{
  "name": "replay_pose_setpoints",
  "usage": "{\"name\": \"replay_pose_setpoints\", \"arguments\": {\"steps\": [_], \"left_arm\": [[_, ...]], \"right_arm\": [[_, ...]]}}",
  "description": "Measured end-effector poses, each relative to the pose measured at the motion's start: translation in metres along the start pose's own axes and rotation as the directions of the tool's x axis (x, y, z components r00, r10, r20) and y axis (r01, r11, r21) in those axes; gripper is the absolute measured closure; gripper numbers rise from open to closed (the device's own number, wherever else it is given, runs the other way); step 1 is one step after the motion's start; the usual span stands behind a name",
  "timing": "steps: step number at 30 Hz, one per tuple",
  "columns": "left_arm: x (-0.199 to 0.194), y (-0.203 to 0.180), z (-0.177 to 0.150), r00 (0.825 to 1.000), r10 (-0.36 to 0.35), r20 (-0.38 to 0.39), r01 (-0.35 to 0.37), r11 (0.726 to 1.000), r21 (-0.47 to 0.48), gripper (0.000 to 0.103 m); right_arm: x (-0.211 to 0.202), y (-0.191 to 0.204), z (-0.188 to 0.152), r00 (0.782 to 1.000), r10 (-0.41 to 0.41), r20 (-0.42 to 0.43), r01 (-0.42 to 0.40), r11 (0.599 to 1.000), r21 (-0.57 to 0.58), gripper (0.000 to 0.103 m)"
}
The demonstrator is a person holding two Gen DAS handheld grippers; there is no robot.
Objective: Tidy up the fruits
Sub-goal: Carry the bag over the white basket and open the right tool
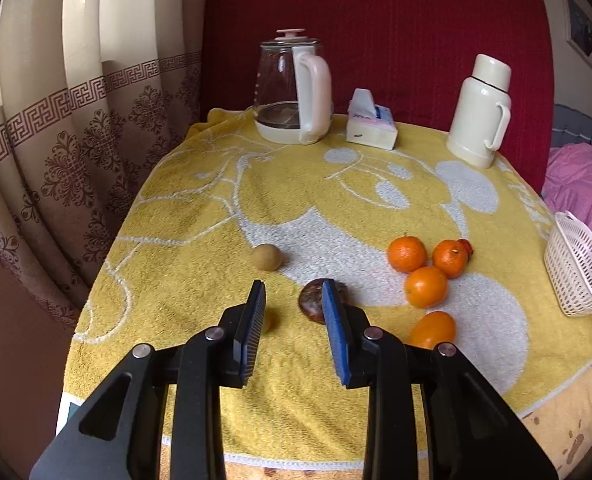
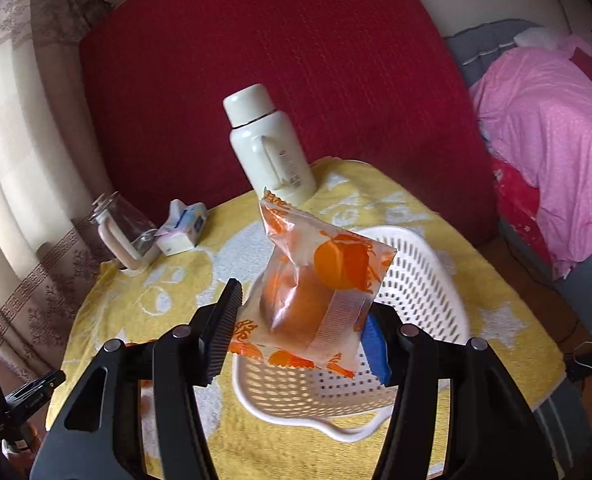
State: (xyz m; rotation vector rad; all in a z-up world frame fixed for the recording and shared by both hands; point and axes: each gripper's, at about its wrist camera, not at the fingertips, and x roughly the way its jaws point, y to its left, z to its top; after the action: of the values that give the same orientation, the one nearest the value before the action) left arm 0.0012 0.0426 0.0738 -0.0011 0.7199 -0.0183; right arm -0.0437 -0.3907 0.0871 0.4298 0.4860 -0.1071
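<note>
In the left wrist view, several oranges (image 1: 424,284) lie on the yellow towel (image 1: 224,216), with a small tan fruit (image 1: 267,257) and a dark brown round fruit (image 1: 314,300). My left gripper (image 1: 294,312) is open and empty, low over the towel, its right finger in front of the dark fruit. In the right wrist view, my right gripper (image 2: 300,320) is shut on a bagged orange (image 2: 316,288), held above the white plastic basket (image 2: 428,280). The basket also shows at the right edge of the left wrist view (image 1: 576,268).
At the back of the table stand a glass kettle (image 1: 292,88), a tissue box (image 1: 370,122) and a cream thermos (image 1: 482,112). A red cloth hangs behind. Curtains are to the left, a bed with pink bedding (image 2: 548,140) to the right.
</note>
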Motion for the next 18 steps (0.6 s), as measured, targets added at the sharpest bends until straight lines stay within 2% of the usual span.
{"name": "replay_pose_setpoints", "arguments": {"steps": [3, 6, 8, 12, 18], "left_arm": [[0.007, 0.016, -0.007, 0.999, 0.036, -0.022, -0.036, 0.999, -0.026, 0.073], [0.018, 0.026, -0.013, 0.998, 0.054, -0.044, -0.055, 0.998, -0.034, 0.073], [0.028, 0.029, -0.016, 0.996, 0.059, -0.061, -0.061, 0.998, -0.034, 0.073], [0.045, 0.032, -0.02, 0.994, 0.044, -0.096, -0.048, 0.998, -0.044, 0.073], [0.053, 0.025, -0.017, 0.995, 0.008, -0.101, -0.012, 0.999, -0.037, 0.072]], "right_arm": [[0.007, -0.006, -0.005, 0.999, -0.049, -0.02, 0.049, 0.999, -0.007, 0.045], [0.01, -0.003, -0.009, 0.998, -0.055, -0.023, 0.055, 0.998, -0.021, 0.043], [0.01, 0.003, -0.011, 0.998, -0.064, -0.014, 0.063, 0.997, -0.034, 0.037], [0.011, 0.012, -0.013, 0.997, -0.072, -0.003, 0.071, 0.995, -0.064, 0.037], [0.012, 0.017, -0.014, 0.998, -0.069, -0.004, 0.068, 0.996, -0.061, 0.037]]}}
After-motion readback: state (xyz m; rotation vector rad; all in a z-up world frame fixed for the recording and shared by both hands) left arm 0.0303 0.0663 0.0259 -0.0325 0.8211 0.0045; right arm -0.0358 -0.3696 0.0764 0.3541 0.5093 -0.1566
